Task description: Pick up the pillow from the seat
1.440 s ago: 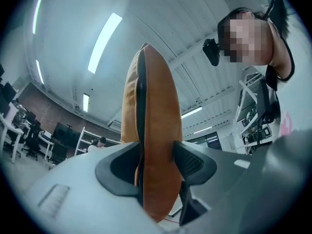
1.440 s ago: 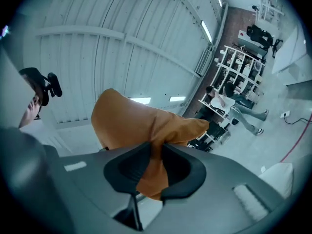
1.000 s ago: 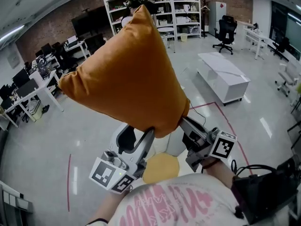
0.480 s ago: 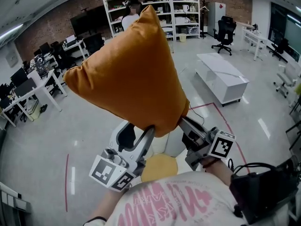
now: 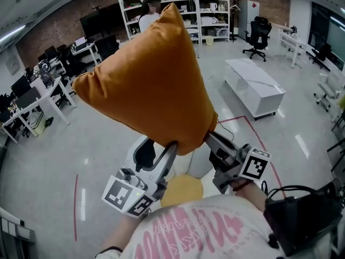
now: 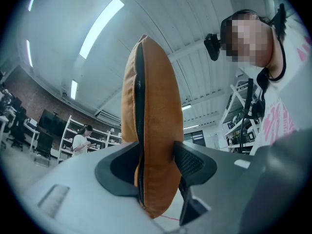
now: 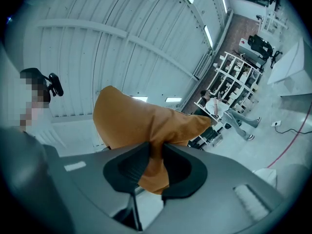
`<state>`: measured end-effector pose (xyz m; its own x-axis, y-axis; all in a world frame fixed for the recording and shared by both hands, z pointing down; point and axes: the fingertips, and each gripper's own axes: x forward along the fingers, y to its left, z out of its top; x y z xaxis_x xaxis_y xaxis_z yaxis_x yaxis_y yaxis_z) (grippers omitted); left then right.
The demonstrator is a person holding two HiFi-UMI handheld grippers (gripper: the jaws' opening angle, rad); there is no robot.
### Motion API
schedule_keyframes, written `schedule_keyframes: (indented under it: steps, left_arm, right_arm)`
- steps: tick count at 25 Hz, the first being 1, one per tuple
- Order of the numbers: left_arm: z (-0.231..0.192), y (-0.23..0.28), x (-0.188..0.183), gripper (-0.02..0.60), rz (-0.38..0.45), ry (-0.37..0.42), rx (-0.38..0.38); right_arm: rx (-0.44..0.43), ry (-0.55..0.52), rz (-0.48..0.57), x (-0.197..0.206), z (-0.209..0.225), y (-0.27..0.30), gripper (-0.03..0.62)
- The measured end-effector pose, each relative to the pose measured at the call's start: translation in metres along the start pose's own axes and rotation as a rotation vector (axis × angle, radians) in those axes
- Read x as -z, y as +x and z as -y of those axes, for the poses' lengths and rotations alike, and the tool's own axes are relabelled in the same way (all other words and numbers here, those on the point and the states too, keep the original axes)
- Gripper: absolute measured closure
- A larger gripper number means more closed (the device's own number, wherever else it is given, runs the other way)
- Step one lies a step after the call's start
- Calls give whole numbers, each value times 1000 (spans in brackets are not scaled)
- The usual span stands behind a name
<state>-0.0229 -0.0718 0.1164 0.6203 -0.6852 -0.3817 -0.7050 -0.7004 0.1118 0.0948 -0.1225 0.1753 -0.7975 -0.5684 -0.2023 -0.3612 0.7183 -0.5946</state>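
Observation:
An orange pillow (image 5: pixel 153 85) is held up in the air in front of me, one corner pointing upward. My left gripper (image 5: pixel 171 144) is shut on its lower edge; in the left gripper view the pillow (image 6: pixel 151 130) stands edge-on between the black pads, zip seam showing. My right gripper (image 5: pixel 207 136) is shut on the lower right corner, where the pillow (image 7: pixel 141 123) fabric bunches between the pads. Below the pillow stands the seat, a white chair (image 5: pixel 141 155) with a yellow cushion (image 5: pixel 183 190).
A person (image 5: pixel 148 12) stands by white shelves (image 5: pixel 210 9) at the back. A white low table (image 5: pixel 256 88) is at right, desks with monitors (image 5: pixel 32 99) at left, a black office chair (image 5: pixel 260 36) beyond. Red floor tape (image 5: pixel 264 144) runs near the seat.
The pillow stays gripped by both grippers and has barely shifted. The person by the shelves has moved a little across the background.

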Motion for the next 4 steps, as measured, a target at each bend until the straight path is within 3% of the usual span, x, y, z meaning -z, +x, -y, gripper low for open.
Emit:
schedule_keyframes:
  steps: [4]
  left_arm:
    - [-4,4,2,348,-1,-5,-3]
  right_arm:
    - [3,2,-3,-1,5,2,508]
